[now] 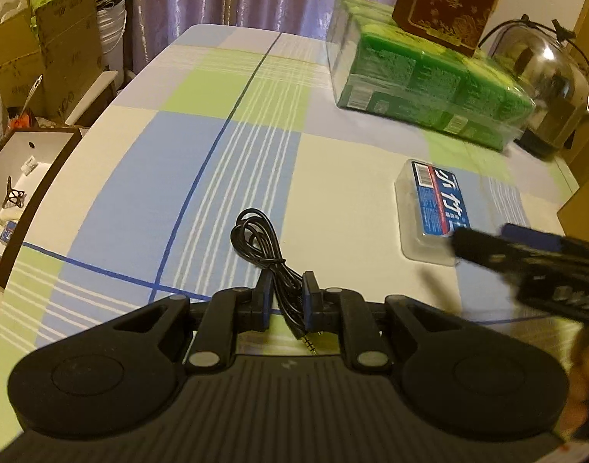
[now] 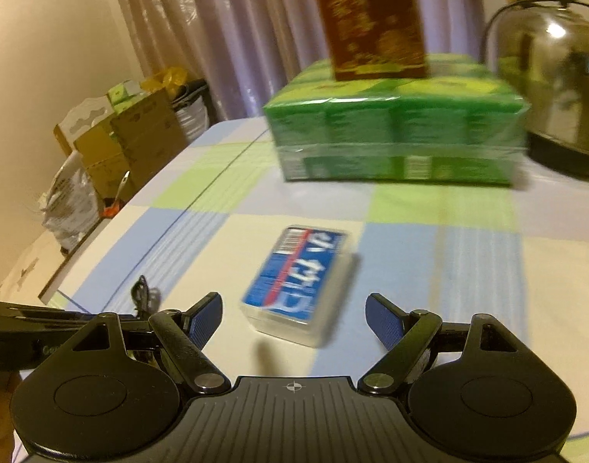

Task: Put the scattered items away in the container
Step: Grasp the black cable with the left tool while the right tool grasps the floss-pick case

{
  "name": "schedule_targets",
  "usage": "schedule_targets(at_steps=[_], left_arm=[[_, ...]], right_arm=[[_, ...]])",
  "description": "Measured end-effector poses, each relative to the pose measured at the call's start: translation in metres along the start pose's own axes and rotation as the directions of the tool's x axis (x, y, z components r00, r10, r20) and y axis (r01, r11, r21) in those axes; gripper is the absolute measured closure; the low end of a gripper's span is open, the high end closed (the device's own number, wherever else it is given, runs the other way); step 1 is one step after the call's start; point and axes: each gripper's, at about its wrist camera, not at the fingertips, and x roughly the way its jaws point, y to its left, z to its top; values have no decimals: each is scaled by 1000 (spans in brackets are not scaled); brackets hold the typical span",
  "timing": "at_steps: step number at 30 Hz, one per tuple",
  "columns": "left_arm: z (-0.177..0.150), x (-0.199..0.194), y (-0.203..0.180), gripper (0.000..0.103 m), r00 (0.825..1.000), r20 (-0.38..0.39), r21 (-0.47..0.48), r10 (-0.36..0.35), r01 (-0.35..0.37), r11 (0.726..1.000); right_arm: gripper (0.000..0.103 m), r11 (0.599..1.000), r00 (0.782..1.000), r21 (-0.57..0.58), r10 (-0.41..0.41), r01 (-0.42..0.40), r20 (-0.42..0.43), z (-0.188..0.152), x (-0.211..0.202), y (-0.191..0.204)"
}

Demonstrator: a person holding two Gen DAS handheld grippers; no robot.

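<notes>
At nine o'clock off the bench (image 1: 333, 177), a white open box (image 1: 32, 154) holds small oddments too small to tell. The left tongs (image 1: 287, 293) pinch the coiled black cable (image 1: 261, 243) at six o'clock. The right tongs (image 2: 294, 320) gape wide just short of the clear case with blue label (image 2: 298, 281), lying flat on the bench at three o'clock.
</notes>
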Motion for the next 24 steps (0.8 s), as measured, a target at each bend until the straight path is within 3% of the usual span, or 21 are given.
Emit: schedule_targets(at_steps=[4,7,12,15,18,24], left_arm=[[0,1,-1,91,1000,6,25,-8,8,1000],[-2,2,0,86,1000,10,31,-12,12,999],[-2,4,-2,81,1000,19,18,-8,8,1000],[-2,5,-3,82,1000,16,3,-9,9,1000],[-3,5,-5,90,1000,2,6,-20,20,1000],[-7,3,-22,91,999,-31,71,-30,32,997]], right_arm=[[25,999,999,-37,-35,34,-15,0,22,12],[40,996,997,-58,-70,69,-23,0,32,12],[45,993,997,-86,-81,79,-15,-2,33,14],[46,992,996,-95,-88,87,-3,-4,25,16],[46,990,997,-117,-79,79,2,-9,12,16],[46,984,997,-161,-83,81,-1,-24,-36,5]])
